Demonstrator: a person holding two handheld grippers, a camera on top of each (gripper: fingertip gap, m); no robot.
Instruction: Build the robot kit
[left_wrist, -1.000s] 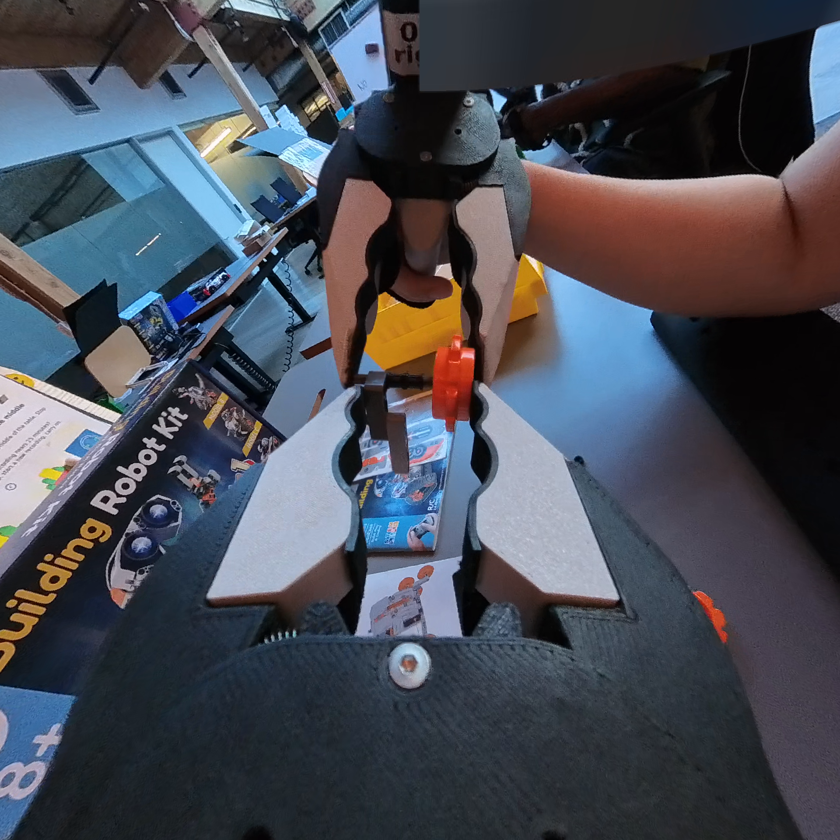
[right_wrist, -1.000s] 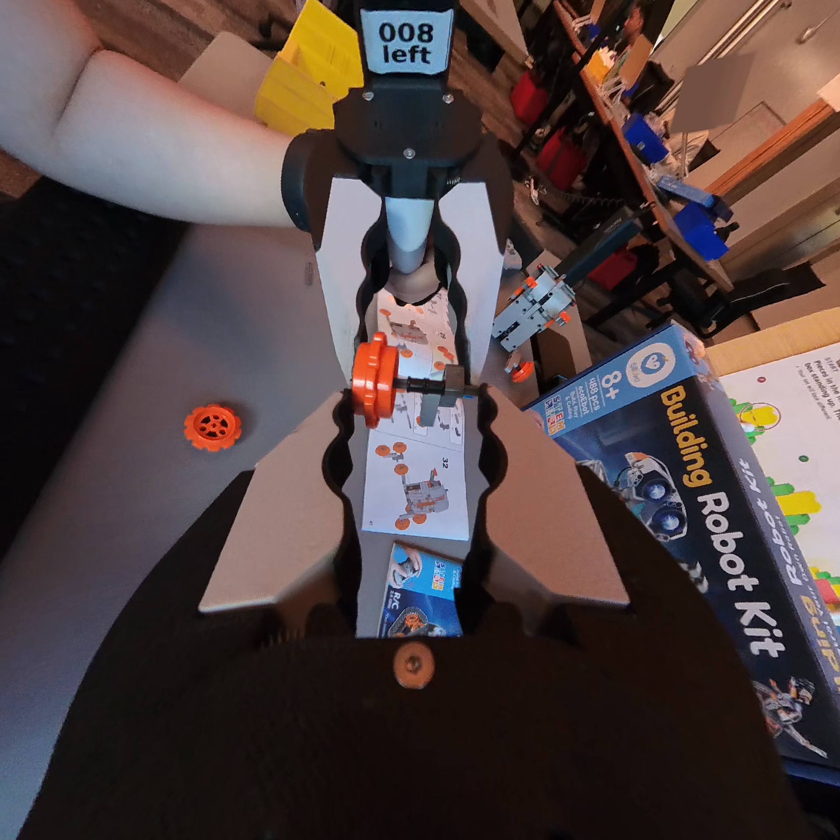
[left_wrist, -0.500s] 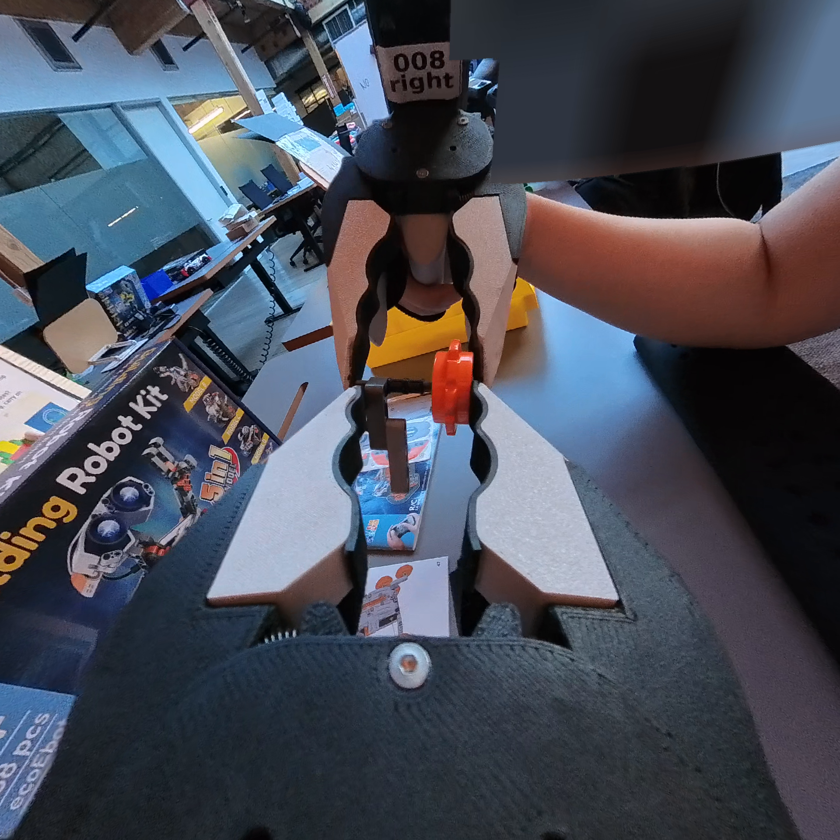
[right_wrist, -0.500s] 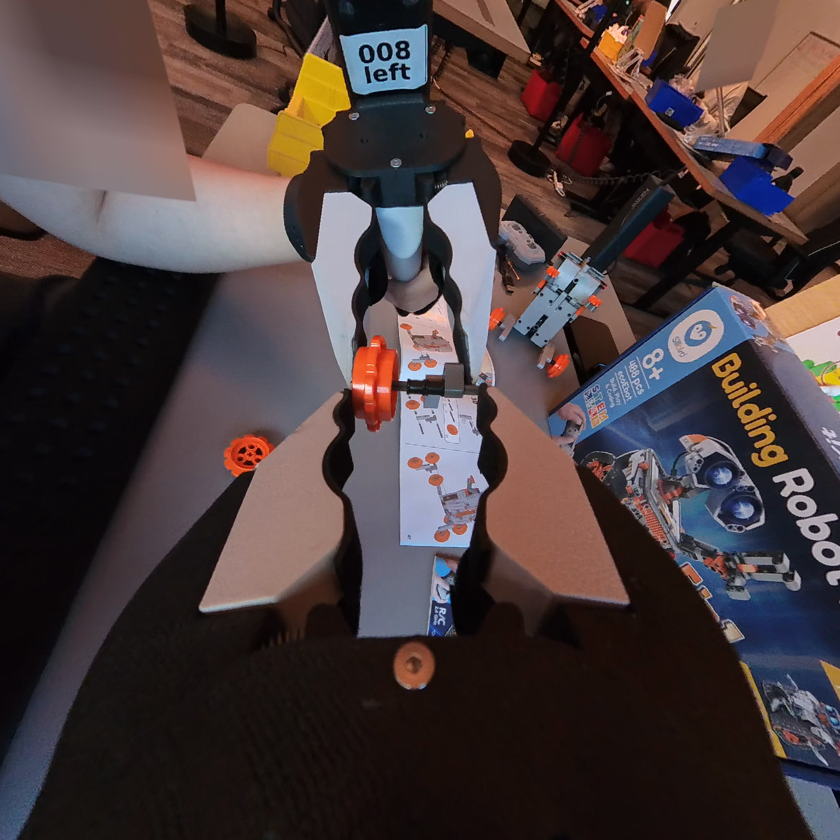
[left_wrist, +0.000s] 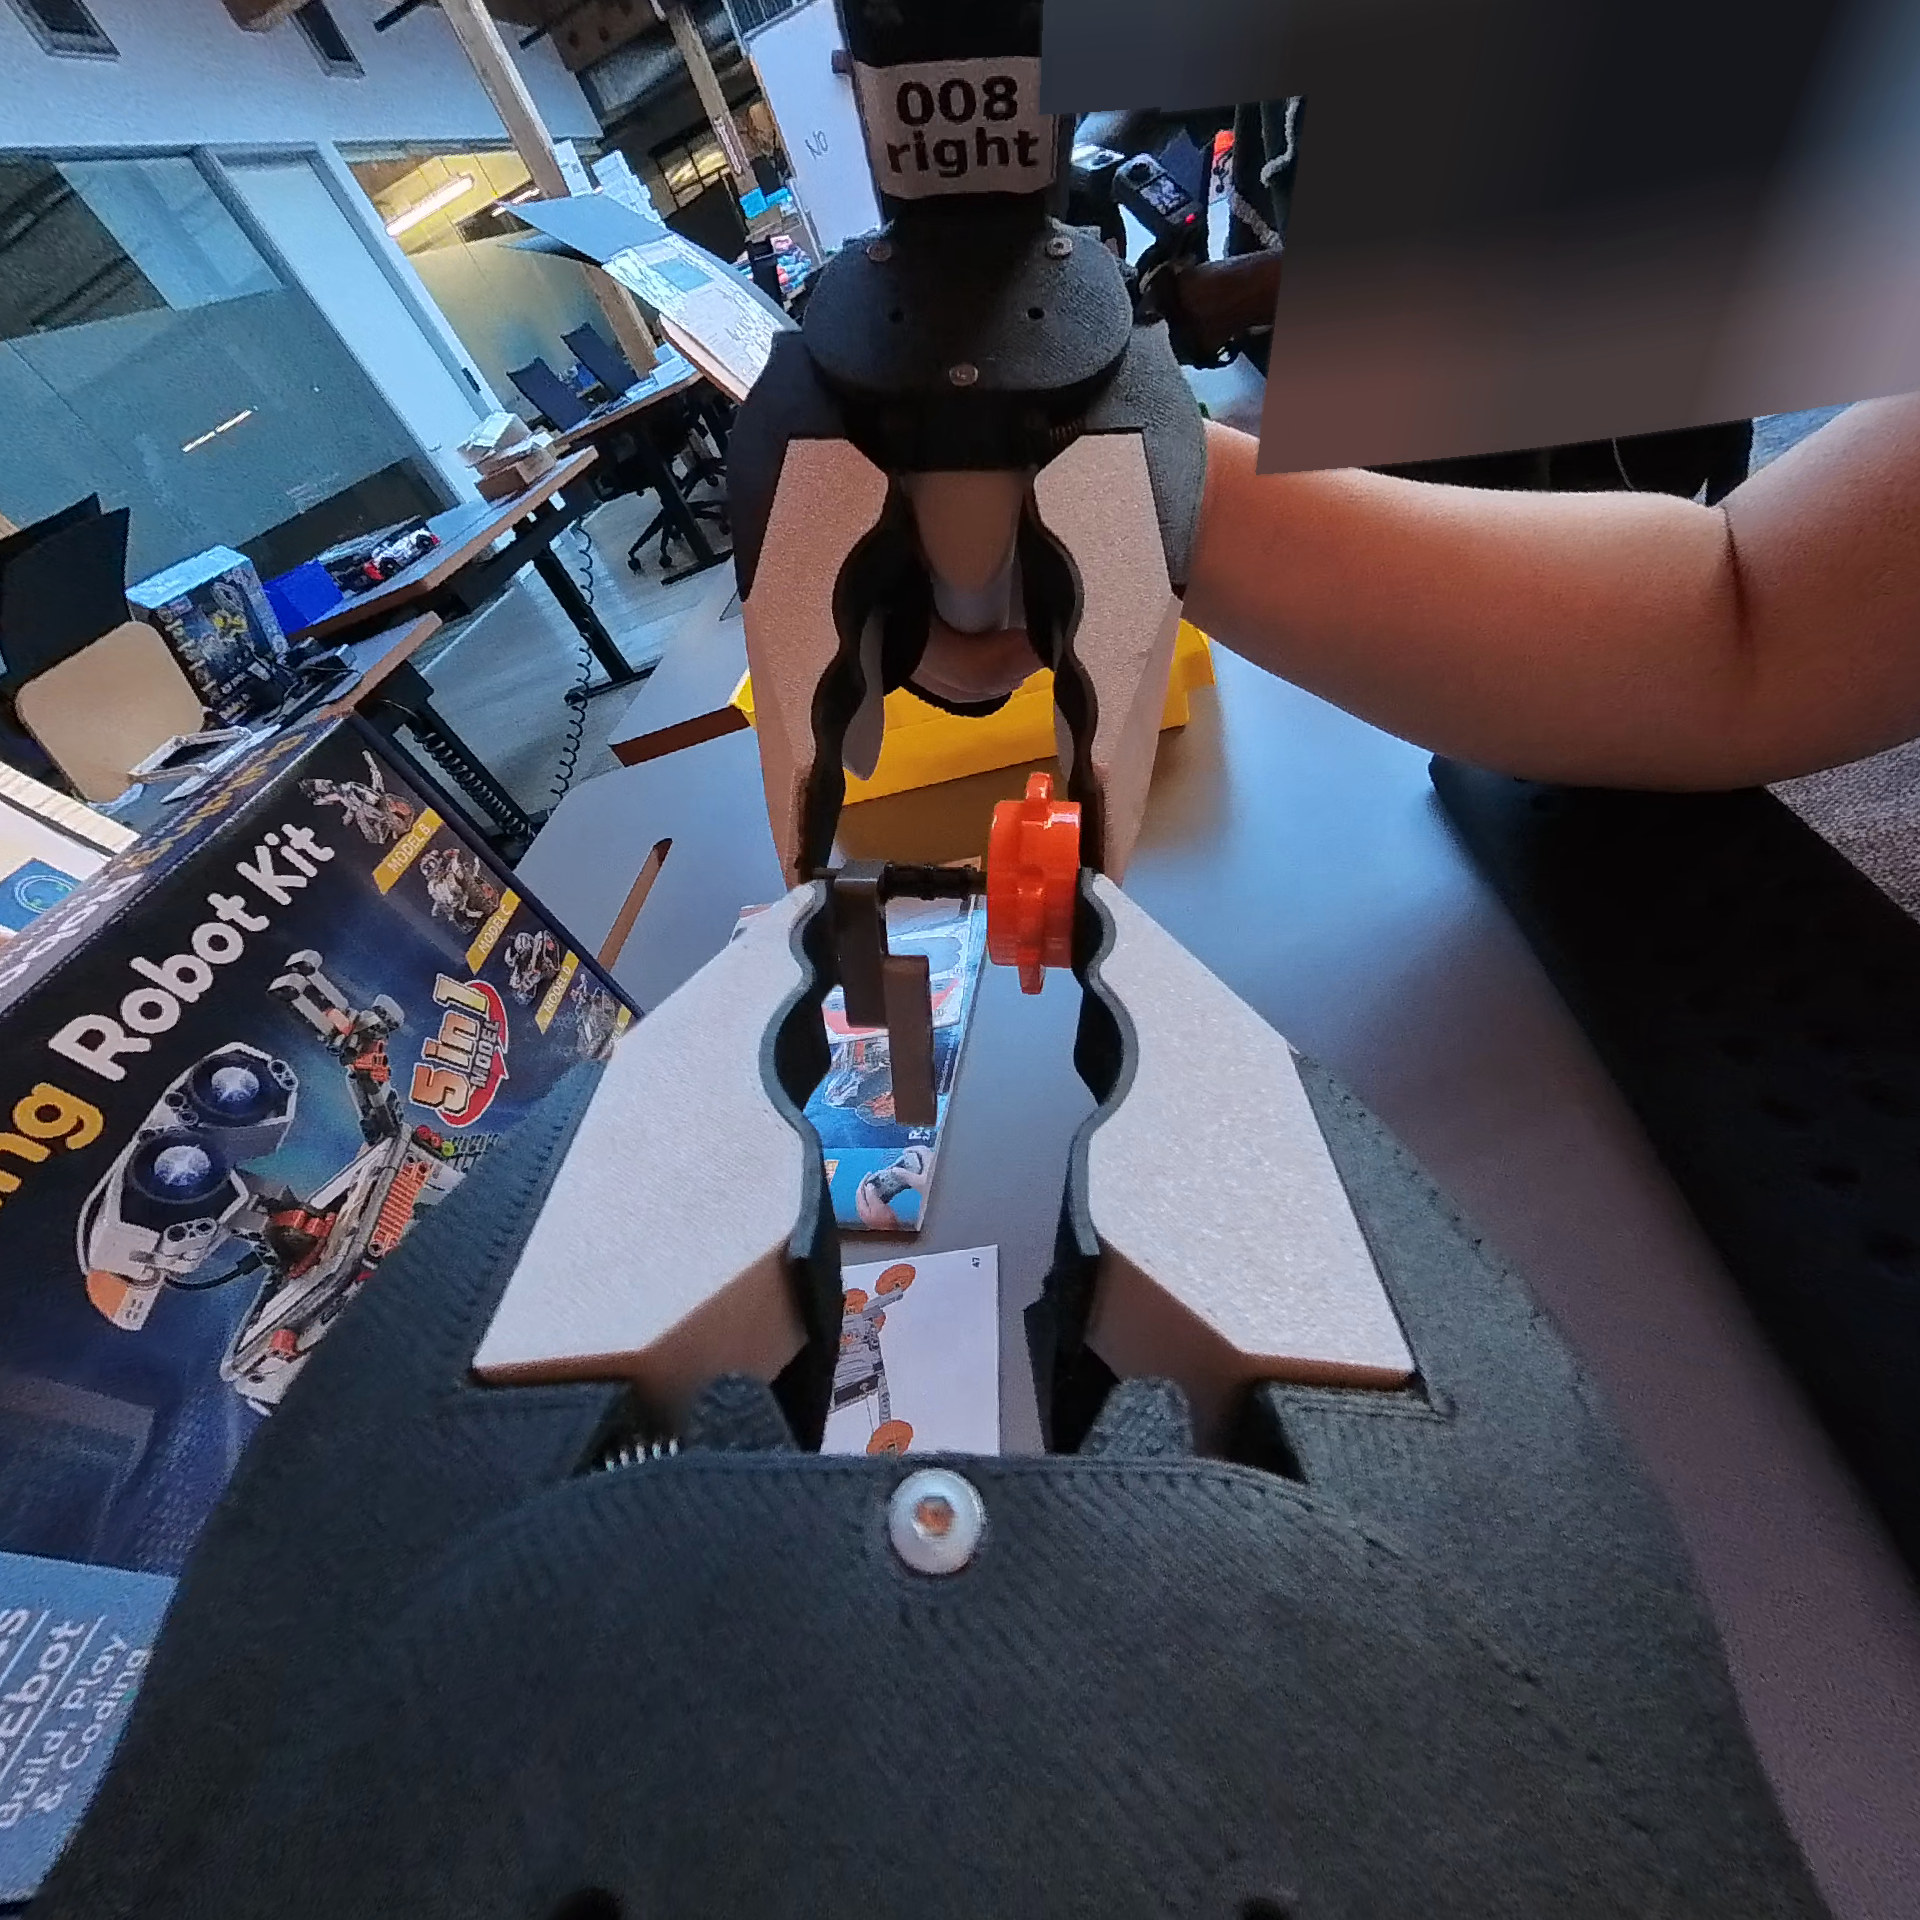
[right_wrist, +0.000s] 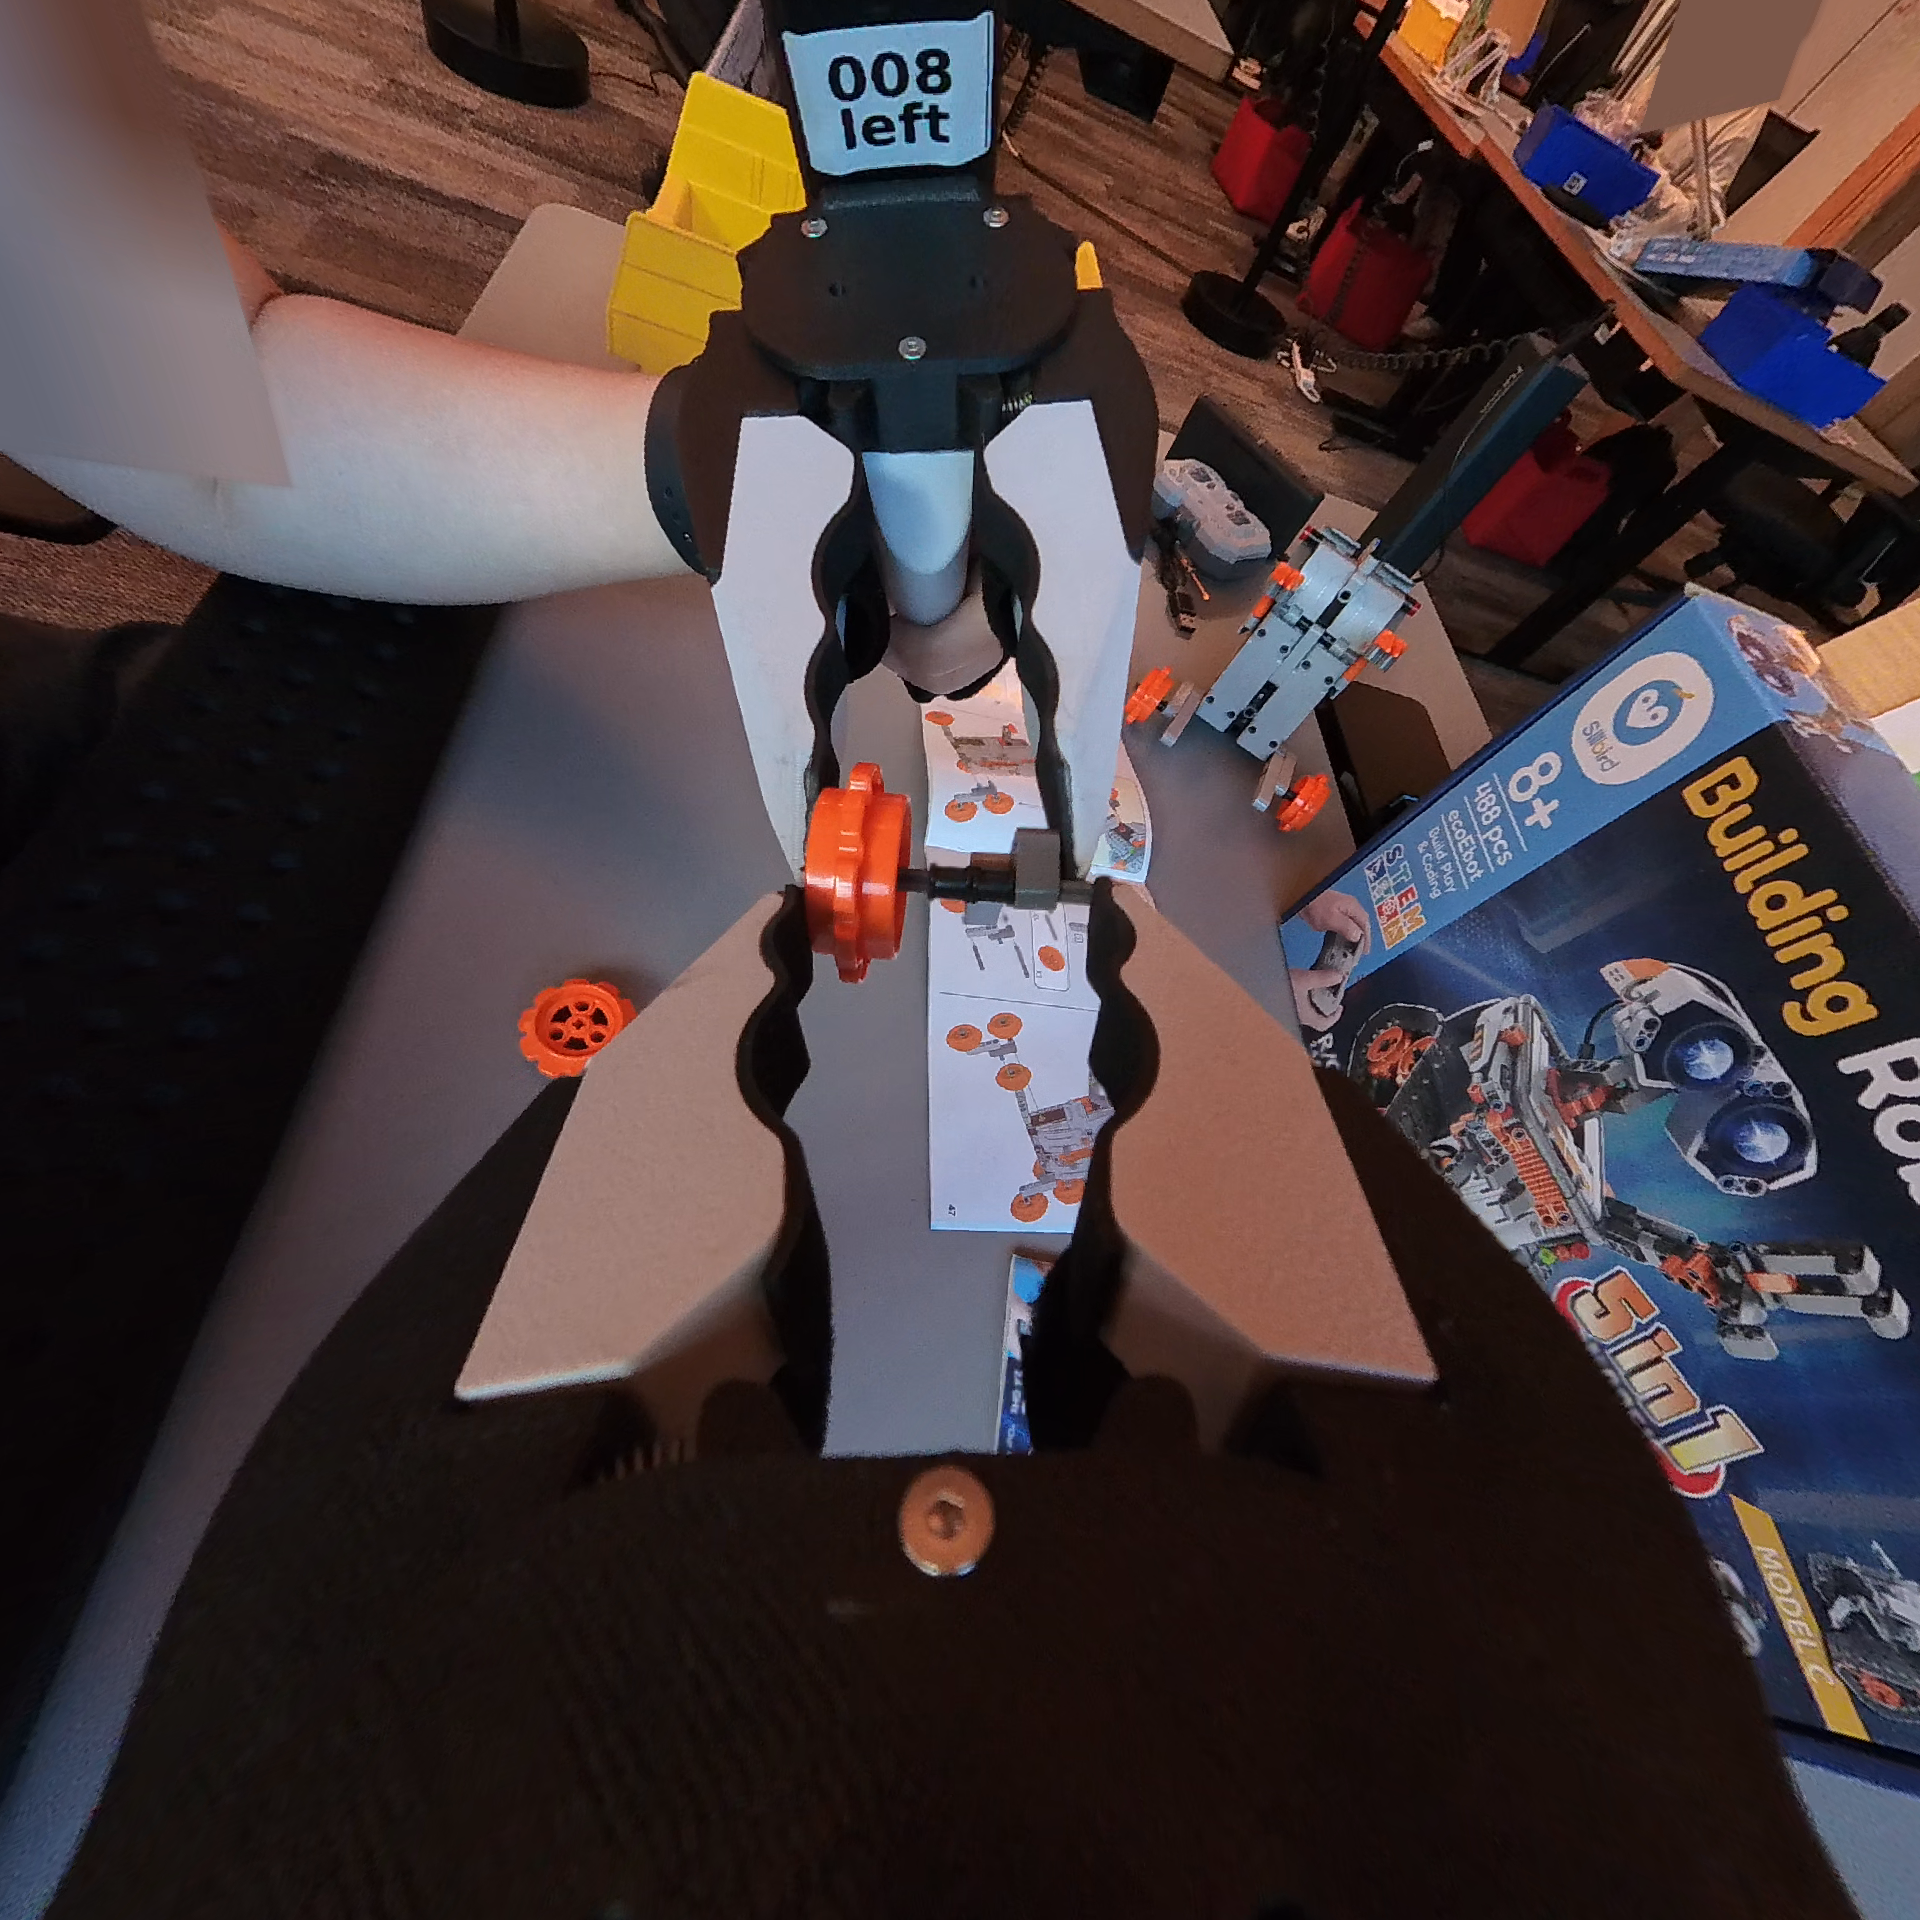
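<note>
Both claws meet tip to tip above grey table (left_wrist: 1351, 987): my left gripper (left_wrist: 951, 914) and right gripper (right_wrist: 940, 899) are each closed on the small assembly, orange toothed plastic wheel (left_wrist: 1029, 883) on black axle (left_wrist: 925, 881) with grey beam (left_wrist: 883, 977). Since a second ago the grip is unchanged; only tilted slightly. Another orange wheel (right_wrist: 575, 1025) lies on table, left.

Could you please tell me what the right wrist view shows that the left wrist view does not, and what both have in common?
Only the right wrist view shows a loose orange toothed wheel lying on the grey table and a partly built grey-and-orange brick model.

Only the left wrist view shows glass-walled offices and the grey bar hanging down from the axle.

Both show the left tool and right tool tip to tip at an orange gear on a black axle, plus the blue kit box, printed instruction sheets and yellow bin.
</note>
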